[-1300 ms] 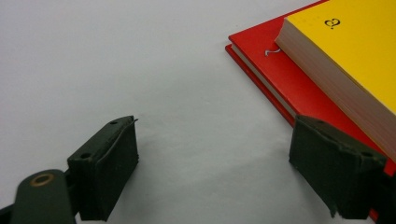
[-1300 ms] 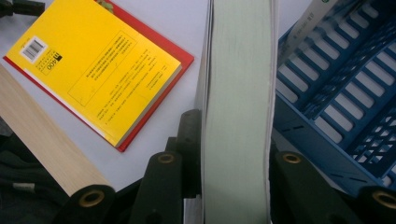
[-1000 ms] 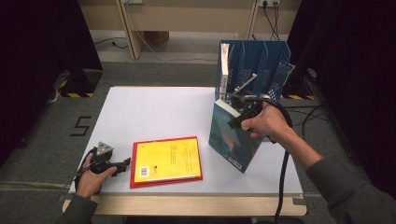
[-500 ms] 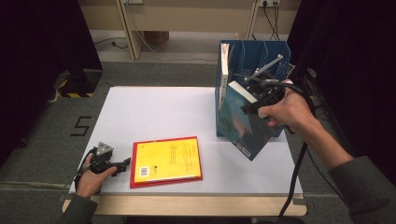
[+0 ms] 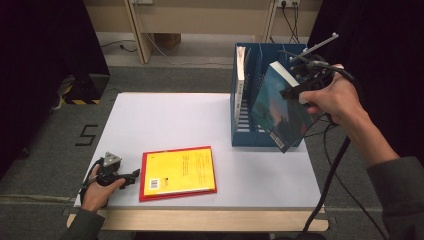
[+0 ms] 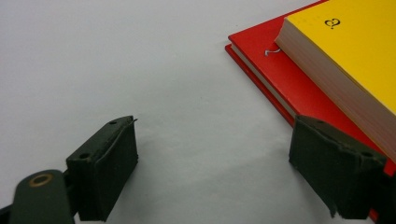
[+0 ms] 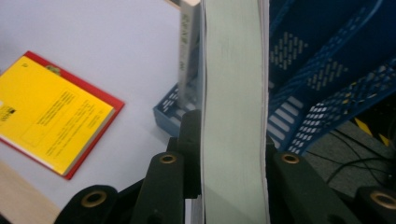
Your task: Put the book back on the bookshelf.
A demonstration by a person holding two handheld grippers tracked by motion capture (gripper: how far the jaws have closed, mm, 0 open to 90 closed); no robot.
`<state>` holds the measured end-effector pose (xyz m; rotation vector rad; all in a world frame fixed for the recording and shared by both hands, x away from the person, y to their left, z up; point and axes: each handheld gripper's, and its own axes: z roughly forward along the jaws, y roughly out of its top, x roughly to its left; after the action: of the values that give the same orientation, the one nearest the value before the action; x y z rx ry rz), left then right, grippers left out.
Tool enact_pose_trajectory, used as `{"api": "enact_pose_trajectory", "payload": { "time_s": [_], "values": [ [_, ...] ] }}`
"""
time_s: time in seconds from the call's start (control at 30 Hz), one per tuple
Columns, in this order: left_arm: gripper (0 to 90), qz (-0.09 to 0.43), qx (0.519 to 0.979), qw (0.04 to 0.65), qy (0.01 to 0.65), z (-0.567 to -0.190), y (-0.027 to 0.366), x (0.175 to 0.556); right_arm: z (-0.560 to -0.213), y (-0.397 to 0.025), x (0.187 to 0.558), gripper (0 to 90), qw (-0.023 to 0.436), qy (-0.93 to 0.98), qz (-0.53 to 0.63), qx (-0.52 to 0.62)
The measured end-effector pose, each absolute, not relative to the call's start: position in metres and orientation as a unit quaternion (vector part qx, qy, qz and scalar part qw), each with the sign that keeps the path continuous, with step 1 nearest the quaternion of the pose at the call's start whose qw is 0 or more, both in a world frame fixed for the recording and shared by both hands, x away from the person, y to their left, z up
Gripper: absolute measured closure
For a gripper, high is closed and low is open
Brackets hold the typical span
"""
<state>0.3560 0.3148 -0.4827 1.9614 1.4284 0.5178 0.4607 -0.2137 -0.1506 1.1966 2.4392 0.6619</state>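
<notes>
- Your right gripper point(image 5: 300, 86) held the teal book point(image 5: 277, 112) in the air at the near right corner of the blue file rack point(image 5: 245, 120), jaws clamped on its page edge; the right gripper view showed the pale page block point(image 7: 233, 116) pinched between them.
- The book hung tilted, its long axis slanting down toward the desk point(image 5: 175, 115), its lower corner just outside the rack's front wall, as far as the high view let me judge.
- The open slots lay behind and to the left of the book, beside the white book point(image 5: 241, 70) already standing in the rack, so your right hand was the one placed for it.
- Your left gripper point(image 5: 131, 176) rested on the desk with jaws wide and empty, just beside the yellow book point(image 5: 180, 170) lying flat on a red one point(image 6: 299, 88).
</notes>
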Motion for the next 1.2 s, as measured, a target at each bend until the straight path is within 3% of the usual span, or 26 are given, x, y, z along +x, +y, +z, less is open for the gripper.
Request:
{"api": "enact_pose_trajectory", "payload": {
  "time_s": [1.03,1.2],
  "values": [
    [13.7,0.196,0.748,0.325,0.545,-0.483,0.315,0.357,-0.155,-0.219,0.557,74.1,0.221,0.805,0.218,0.506],
    [13.6,0.196,0.748,0.324,0.545,-0.483,0.315,0.357,-0.16,-0.212,0.57,74.1,0.211,0.803,0.218,0.513]
  ]
}}
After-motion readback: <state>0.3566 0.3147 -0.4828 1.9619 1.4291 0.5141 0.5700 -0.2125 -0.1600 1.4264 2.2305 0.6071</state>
